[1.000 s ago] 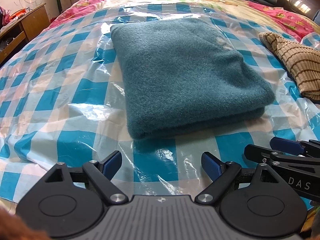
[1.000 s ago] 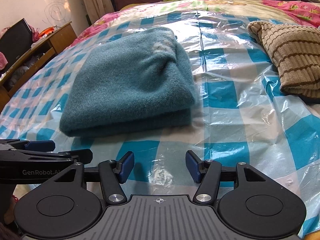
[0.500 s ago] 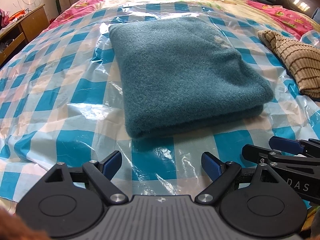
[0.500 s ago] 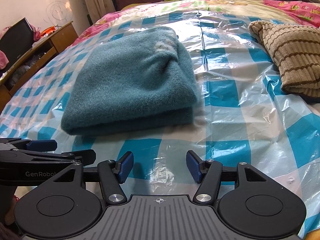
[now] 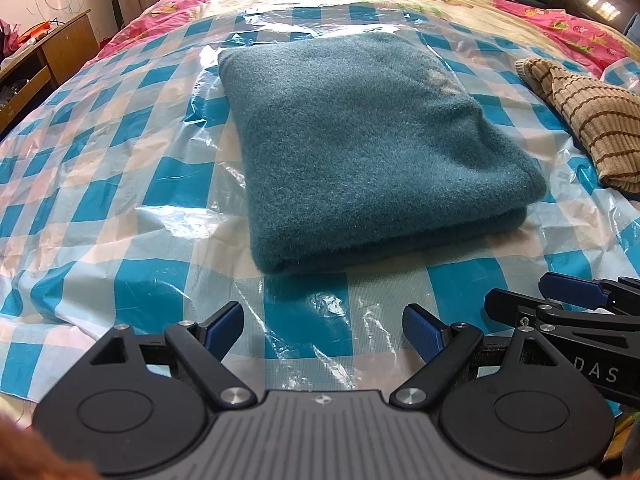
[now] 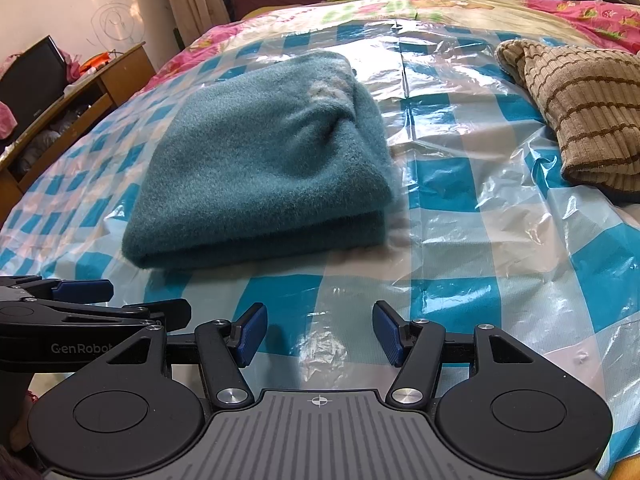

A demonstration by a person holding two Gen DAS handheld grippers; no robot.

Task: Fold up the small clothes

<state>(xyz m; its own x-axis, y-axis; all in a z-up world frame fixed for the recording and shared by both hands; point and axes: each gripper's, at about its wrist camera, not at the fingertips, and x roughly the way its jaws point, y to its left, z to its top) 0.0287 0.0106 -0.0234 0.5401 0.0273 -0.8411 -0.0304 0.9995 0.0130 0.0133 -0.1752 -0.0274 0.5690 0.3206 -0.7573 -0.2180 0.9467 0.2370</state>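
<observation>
We see a folded teal garment (image 5: pixel 372 152) lying flat on a blue-and-white checked plastic sheet (image 5: pixel 100 184) spread over a bed; its thick folded edge faces us, and two layers show along that near edge. The left gripper (image 5: pixel 323 330) hangs low in the left wrist view with its blue-padded fingers (image 5: pixel 224 328) spread wide and nothing between them; only crinkled plastic shows in the gap; the garment's near edge lies ahead of the fingertips, apart from them, and roughly centred on the gap, a little toward the left finger. The right gripper (image 6: pixel 320 334) is likewise released, its blue pads (image 6: pixel 252 334) parted over bare sheet and gripping nothing; from this side the teal garment (image 6: pixel 264 164) sits ahead and to the left of the fingers, its near right corner just beyond the left pad's line, with a clear strip of checked sheet (image 6: pixel 500 216) between cloth and fingertips. Each gripper shows in the other's view: the right gripper (image 5: pixel 568 292) at the lower right of the left view, the left gripper (image 6: pixel 84 290) at the lower left of the right view, both short of the garment and not touching it. A tan knitted garment with brown stripes (image 6: pixel 588 116) lies crumpled to the right of the teal one, well apart from it and from both grippers. Beyond the plastic sheet a pink flowered bedcover (image 5: pixel 576 32) shows; a wooden desk (image 6: pixel 92 88) stands at the left of the bed.
</observation>
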